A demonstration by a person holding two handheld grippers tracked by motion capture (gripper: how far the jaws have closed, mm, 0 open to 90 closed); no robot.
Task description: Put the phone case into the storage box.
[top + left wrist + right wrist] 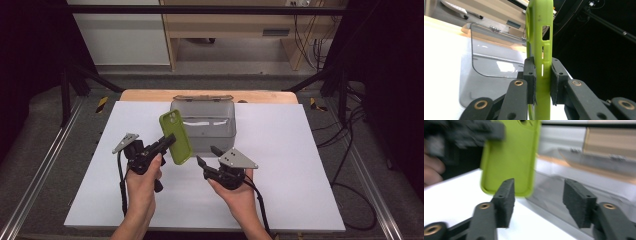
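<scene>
Above the white worktop (280,200), near its middle, we held the green phone case (175,136) upright in the left claw (167,142); its pads pressed on the two long edges of the case, as the left claw's own view showed plainly, the case (541,50) rising straight up between them; the case hung clear of the worktop, just in front of the clear plastic box (215,127) that stood toward the far edge. The right claw (207,156) stood apart from the case, off to its right, its jaws parted and nothing between them; in its own view the case (511,157) showed a little way beyond the left pad, untouched.

We judged the work to be partway along; the case was lifted and under control of one hand, and the right claw looked free of it; what was left, as far as we could tell, was to carry the case on and set it down, perhaps in the box, though nothing confirmed that aim.

The case itself was a bright lime green, soft-looking and matte; it had rounded corners, a raised rim, a camera cutout at the upper end, and slots along one side edge; it appeared empty, with no phone in it.
</scene>
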